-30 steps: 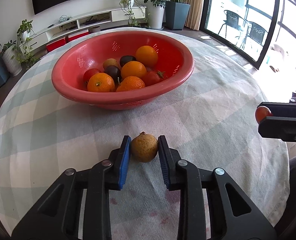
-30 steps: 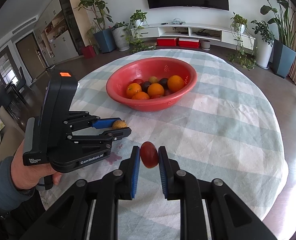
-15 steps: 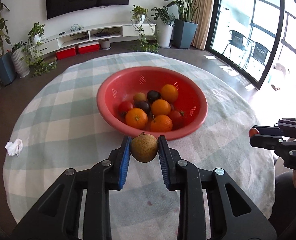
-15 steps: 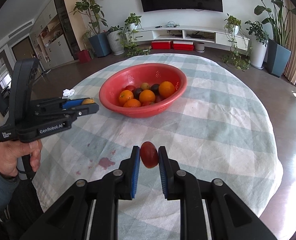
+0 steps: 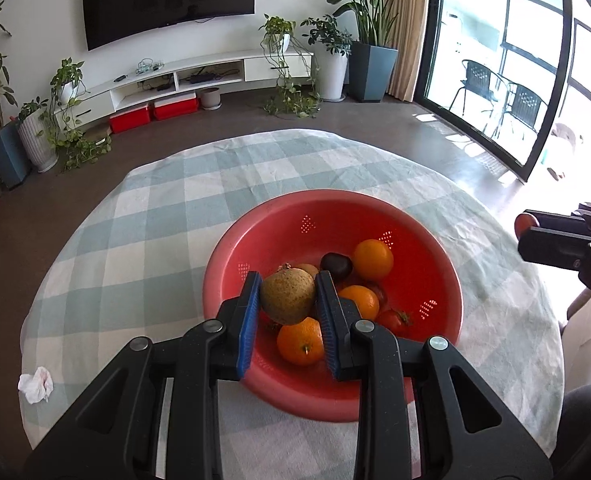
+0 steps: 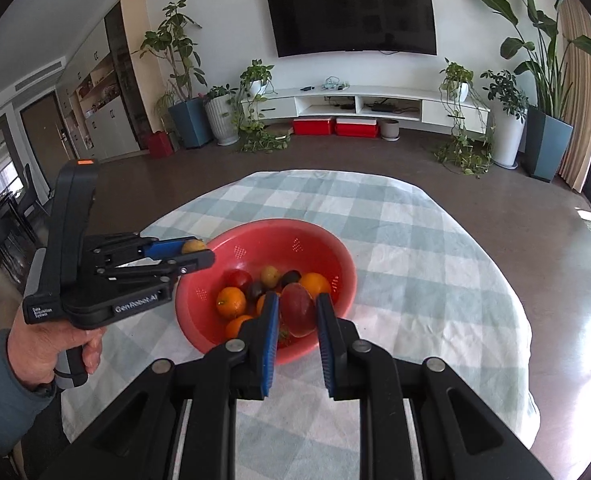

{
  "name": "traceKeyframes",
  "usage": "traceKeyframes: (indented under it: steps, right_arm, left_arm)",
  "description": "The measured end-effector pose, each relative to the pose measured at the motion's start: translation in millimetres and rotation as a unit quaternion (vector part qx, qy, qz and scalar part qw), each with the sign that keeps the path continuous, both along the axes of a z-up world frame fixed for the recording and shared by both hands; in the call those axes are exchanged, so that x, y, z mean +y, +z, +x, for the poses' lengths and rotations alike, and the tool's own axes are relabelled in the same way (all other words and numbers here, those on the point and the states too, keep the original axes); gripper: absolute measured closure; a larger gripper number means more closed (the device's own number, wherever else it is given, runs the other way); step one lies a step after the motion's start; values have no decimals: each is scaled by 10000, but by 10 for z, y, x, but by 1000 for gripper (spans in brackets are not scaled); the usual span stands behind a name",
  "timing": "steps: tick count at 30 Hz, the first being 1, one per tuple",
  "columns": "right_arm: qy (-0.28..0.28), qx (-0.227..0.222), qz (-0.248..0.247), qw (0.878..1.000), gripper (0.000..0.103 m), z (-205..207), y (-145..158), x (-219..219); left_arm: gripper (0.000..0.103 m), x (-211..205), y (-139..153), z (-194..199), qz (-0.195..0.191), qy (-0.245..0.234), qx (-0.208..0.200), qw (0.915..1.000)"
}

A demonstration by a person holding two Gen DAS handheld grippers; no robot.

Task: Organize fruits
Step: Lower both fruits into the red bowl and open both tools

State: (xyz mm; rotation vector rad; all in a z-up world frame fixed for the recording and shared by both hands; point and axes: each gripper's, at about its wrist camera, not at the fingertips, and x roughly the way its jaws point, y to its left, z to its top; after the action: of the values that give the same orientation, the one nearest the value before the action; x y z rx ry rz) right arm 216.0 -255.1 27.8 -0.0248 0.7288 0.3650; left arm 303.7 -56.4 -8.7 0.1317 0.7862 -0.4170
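A red perforated bowl [image 5: 435, 248] holds oranges [image 5: 300, 341], a dark plum [image 5: 336, 266] and a red tomato [image 5: 393, 319]; it also shows in the right wrist view [image 6: 323, 240]. My left gripper [image 5: 288, 297] is shut on a brownish-green round fruit [image 5: 287, 298] and holds it above the bowl's near side. My right gripper [image 6: 297, 310] is shut on a red tomato [image 6: 297, 309], raised over the bowl's near right rim. The left gripper also shows in the right wrist view [image 6: 193, 252], and the right gripper shows in the left wrist view [image 5: 535, 226].
The bowl stands on a round table with a green-and-white checked cloth [image 5: 167, 216]. A crumpled white tissue [image 5: 36, 387] lies near the table's left edge. Potted plants, a TV shelf and a glass door stand beyond the table.
Both grippers have risen and moved forward over the bowl, each still holding its fruit. The bowl now lies directly under the fingertips in both views.
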Motion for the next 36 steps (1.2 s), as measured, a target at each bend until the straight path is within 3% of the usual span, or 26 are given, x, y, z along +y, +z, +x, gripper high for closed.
traceKeyframes:
  steps: [5, 14, 26, 28, 30, 32, 36]
  right_arm:
    - [97, 291, -334, 9990, 82, 338, -300, 240]
    - [164, 581, -903, 9941, 82, 589, -670, 444]
    - [157, 683, -1058, 9919, 81, 584, -819, 501]
    - [151, 662, -1068, 9920, 81, 575, -820, 508]
    - [134, 619, -1047, 9925, 65, 549, -809, 506]
    - [113, 569, -1030, 9930, 58, 520, -794, 507]
    - [6, 474, -980, 9941, 52, 437, -733, 496]
  left_arm:
    - [78, -129, -199, 217, 61, -48, 187, 9998]
    - [77, -226, -531, 426, 115, -84, 396, 9991]
    - [76, -288, -585, 460, 242, -86, 312, 9992]
    - [73, -279, -577, 443, 268, -51, 293, 9992]
    - [61, -255, -564, 421, 279, -6, 268, 9992]
    - [50, -226, -527, 380, 237, 3, 192, 9995]
    - [40, -172, -415, 284, 186, 89, 57, 9998]
